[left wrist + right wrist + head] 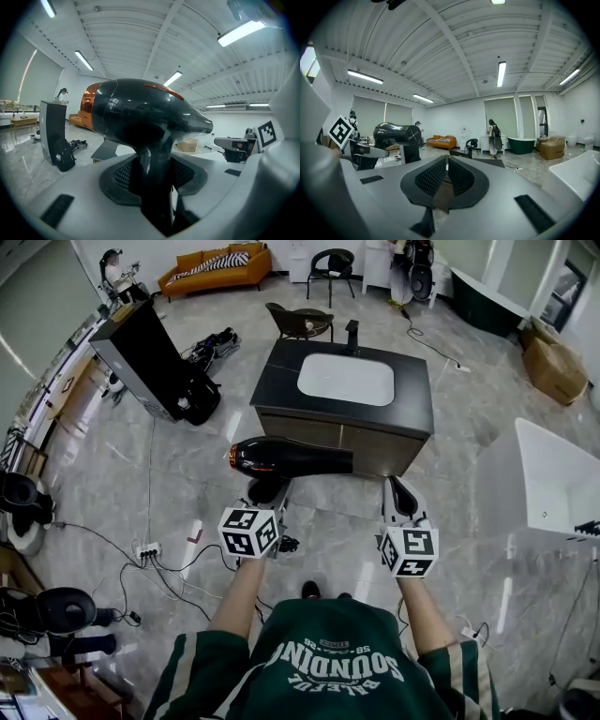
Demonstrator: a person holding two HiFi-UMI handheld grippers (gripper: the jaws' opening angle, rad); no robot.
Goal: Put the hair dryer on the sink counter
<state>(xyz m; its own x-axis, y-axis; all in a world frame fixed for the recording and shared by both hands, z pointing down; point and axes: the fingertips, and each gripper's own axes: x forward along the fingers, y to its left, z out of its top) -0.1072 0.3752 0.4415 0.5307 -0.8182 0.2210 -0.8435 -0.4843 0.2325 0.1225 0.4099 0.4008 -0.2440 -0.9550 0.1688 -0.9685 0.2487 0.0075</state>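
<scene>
Head view: hair dryer (291,457) hangs before near edge of sink counter (277,390).

black dryer, orange tail

your hair dryer (291,457) is glossy black with a copper-orange rear. the sink counter (281,381) is dark charcoal on top and its basin (346,379) is white. your left gripper (266,491) and right gripper (397,491) are pale grey with black pads and black-on-white square markers. your shirt (328,662) is green with white lettering and pale-striped sleeves. the floor (141,474) is veined grey marble. the sofa (211,279) is orange, its cushion (221,261) zebra-striped.
</scene>
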